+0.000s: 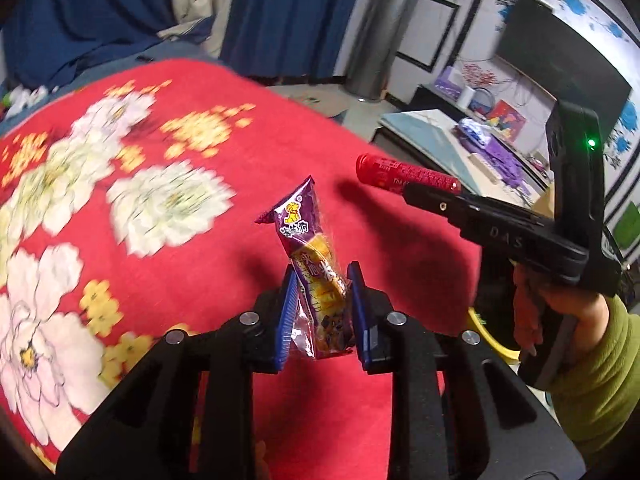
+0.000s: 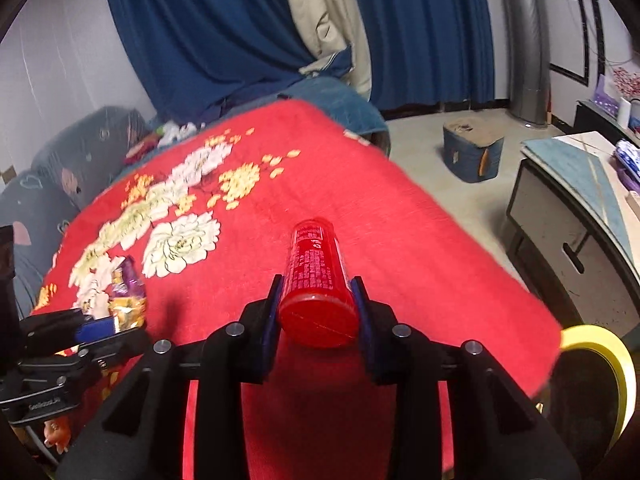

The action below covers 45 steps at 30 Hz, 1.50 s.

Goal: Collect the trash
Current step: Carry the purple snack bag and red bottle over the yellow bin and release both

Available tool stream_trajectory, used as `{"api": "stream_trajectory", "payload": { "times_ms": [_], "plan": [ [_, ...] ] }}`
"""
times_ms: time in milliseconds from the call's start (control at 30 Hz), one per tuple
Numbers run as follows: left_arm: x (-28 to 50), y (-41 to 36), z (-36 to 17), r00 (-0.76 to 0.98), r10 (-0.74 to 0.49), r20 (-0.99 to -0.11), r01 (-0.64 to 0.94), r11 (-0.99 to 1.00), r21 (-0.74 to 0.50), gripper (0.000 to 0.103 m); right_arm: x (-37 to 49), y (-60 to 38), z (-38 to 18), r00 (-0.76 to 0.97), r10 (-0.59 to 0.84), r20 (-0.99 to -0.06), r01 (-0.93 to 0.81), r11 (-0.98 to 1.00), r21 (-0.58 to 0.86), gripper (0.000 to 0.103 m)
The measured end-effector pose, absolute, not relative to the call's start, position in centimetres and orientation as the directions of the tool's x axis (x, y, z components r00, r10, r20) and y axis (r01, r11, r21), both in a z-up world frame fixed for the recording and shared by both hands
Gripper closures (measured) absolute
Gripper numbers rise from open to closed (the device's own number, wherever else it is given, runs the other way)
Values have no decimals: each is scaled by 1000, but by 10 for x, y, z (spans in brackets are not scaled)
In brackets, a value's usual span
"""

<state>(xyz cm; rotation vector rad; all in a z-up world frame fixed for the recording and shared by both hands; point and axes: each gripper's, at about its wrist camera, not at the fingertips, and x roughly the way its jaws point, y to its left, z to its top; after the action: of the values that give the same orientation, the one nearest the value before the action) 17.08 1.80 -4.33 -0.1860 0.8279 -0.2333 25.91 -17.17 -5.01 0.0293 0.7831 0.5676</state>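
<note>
My left gripper is shut on a purple and yellow snack wrapper that stands up between the blue pads, above a red flowered blanket. My right gripper is shut on a red cylindrical tube and holds it above the same blanket. The tube and right gripper also show at the right of the left wrist view. The left gripper with the wrapper shows at the lower left of the right wrist view.
A bin with a yellow rim stands by the blanket's right edge. A low cabinet and a TV stand at the right. A blue stool sits on the floor. Blue curtains hang behind.
</note>
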Motion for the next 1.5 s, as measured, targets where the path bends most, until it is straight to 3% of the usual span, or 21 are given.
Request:
{"api": "stream_trajectory", "payload": {
  "times_ms": [867,1500],
  "plan": [
    [190,-119,-10,613,-453,-647,407,883,-232,84,204,-310,-6,720,391,-573,-320,920,226,72],
    [203,-215,-1,567,-525,-635,540,819,-196,84,167,-404,-22,767,239,-595,-148,969,197,72]
  ]
}}
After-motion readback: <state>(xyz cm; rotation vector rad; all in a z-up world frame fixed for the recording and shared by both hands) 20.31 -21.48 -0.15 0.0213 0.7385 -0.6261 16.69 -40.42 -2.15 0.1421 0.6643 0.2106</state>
